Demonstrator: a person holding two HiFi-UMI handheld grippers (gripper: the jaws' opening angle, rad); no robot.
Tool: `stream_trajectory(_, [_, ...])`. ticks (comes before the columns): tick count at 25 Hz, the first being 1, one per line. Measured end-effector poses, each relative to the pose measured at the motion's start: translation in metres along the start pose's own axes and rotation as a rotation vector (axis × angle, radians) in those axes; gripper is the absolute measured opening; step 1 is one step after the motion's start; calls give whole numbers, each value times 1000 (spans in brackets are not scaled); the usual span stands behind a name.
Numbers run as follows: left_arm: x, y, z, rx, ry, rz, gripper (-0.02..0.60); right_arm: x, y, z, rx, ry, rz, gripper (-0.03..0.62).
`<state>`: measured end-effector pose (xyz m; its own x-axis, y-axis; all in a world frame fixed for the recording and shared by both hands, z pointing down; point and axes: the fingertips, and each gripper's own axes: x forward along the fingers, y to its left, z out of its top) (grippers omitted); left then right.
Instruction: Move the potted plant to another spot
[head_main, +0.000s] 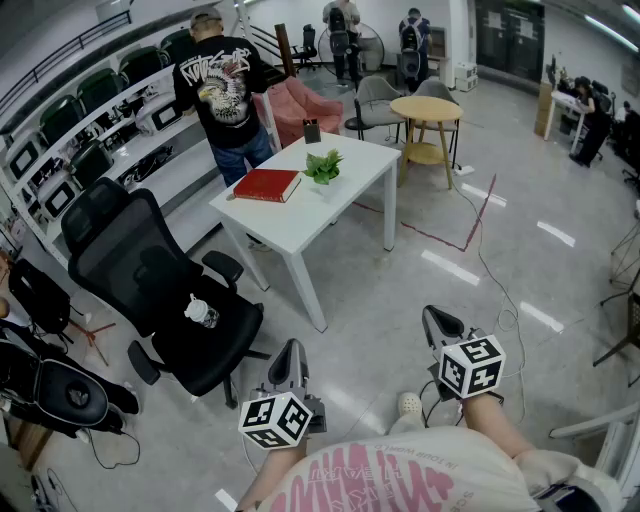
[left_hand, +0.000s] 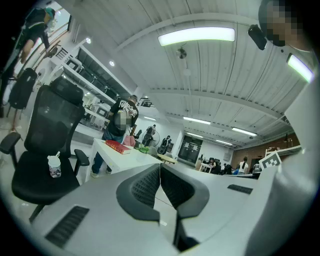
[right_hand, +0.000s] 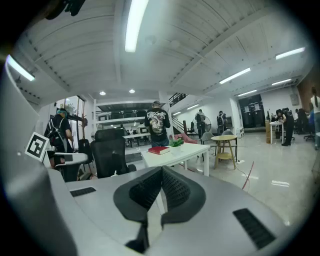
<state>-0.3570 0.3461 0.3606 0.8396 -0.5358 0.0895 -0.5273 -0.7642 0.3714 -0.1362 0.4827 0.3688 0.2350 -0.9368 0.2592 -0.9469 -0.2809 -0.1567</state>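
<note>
Both shut and empty: left gripper, right gripper. The potted plant sits well off on white table, beside red book. Risk: arriving with jaws unopened could topple the pot.

A red book is lying on a white table; a person in black is standing behind it; a small bottle is resting on a black chair; a round table is standing beyond.
</note>
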Motion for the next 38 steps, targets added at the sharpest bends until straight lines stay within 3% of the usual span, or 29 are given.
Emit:
stream_trajectory(9, [48, -6, 2, -17, 13, 15, 25, 37, -38, 11, 9, 19, 19, 11])
stream_trajectory(18, [140, -22, 4, -67, 69, 9, 25, 100, -111, 42, 76, 21, 64, 12])
stream_trajectory(22, [176, -36, 10, -114, 45, -3, 25, 124, -148, 59, 86, 28, 77, 12])
stream_trajectory(38, [274, -36, 9, -129, -61, 131, 25, 216, -220, 102, 3, 7, 201, 12])
